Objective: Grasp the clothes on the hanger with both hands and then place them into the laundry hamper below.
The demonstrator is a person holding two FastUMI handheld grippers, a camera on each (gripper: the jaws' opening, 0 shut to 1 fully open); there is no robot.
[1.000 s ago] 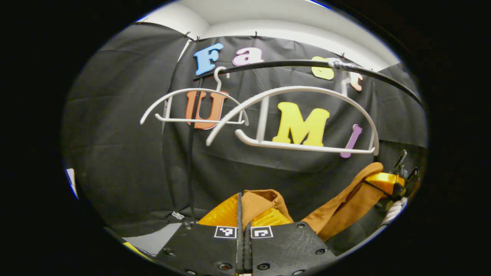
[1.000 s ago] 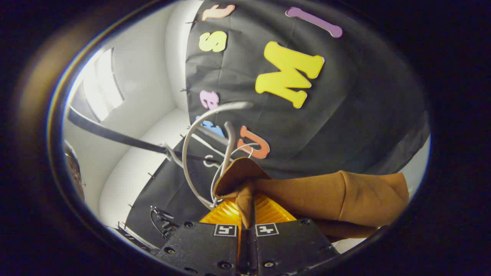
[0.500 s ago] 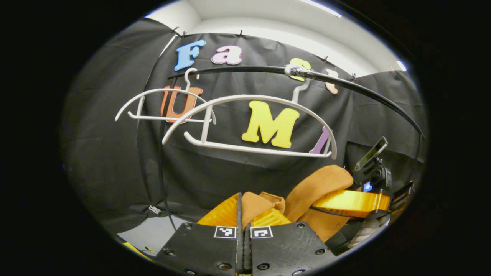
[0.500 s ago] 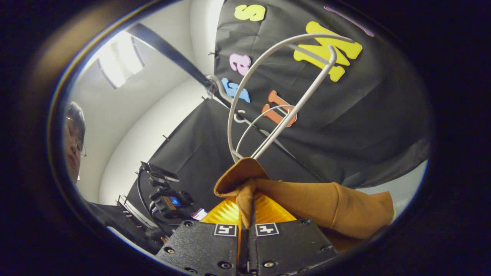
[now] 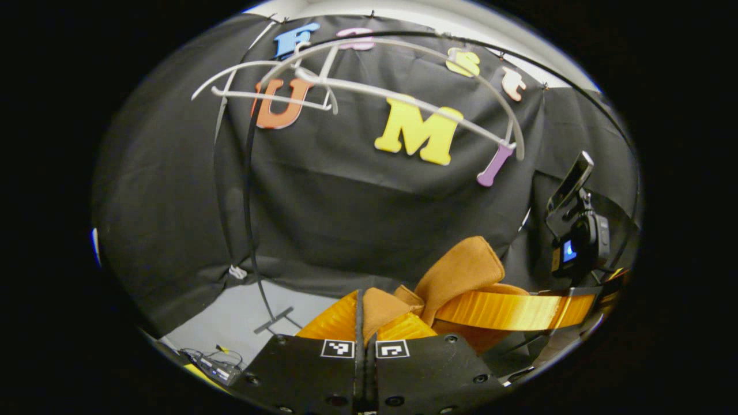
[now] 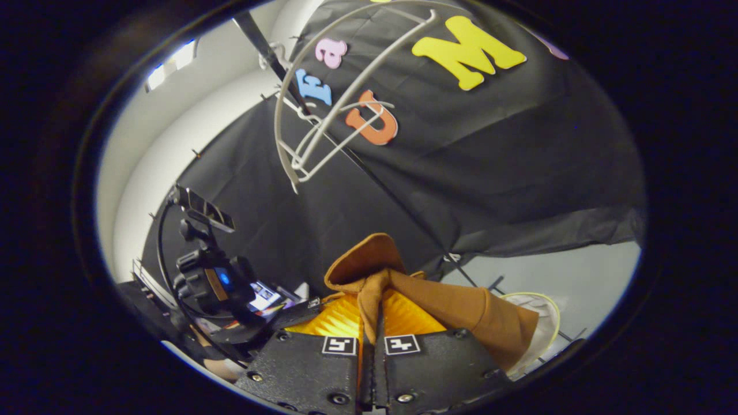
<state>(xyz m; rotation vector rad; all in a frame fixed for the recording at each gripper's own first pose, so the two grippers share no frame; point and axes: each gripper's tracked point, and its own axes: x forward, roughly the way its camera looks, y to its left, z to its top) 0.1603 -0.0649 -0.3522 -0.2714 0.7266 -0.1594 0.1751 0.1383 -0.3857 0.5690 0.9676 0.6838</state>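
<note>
A brown garment (image 5: pixel 461 268) hangs free of the hangers, stretched between my two grippers. In the left gripper view my left gripper (image 5: pixel 365 314) is shut on one bunched end of it. The right gripper (image 5: pixel 513 311) is just to its right, holding the other end. In the right gripper view my right gripper (image 6: pixel 372 314) is shut on a fold of the garment (image 6: pixel 461 305), which trails down to the right. There the cloth overlaps the white laundry hamper (image 6: pixel 546 323) with its pale yellow rim. The left gripper (image 6: pixel 213 279) is at the lower left.
Two bare white hangers (image 5: pixel 403 95) (image 5: pixel 265 95) hang on the black rail above; in the right gripper view they are at the upper left (image 6: pixel 323 115). The rail's black stand pole (image 5: pixel 248 202) goes down to the grey floor (image 5: pixel 230 317). Cables lie at the lower left (image 5: pixel 210 363).
Both grippers have come down with the garment, so the hangers now sit higher in both views. The right gripper has swung toward the floor and the hamper has come into its view.
</note>
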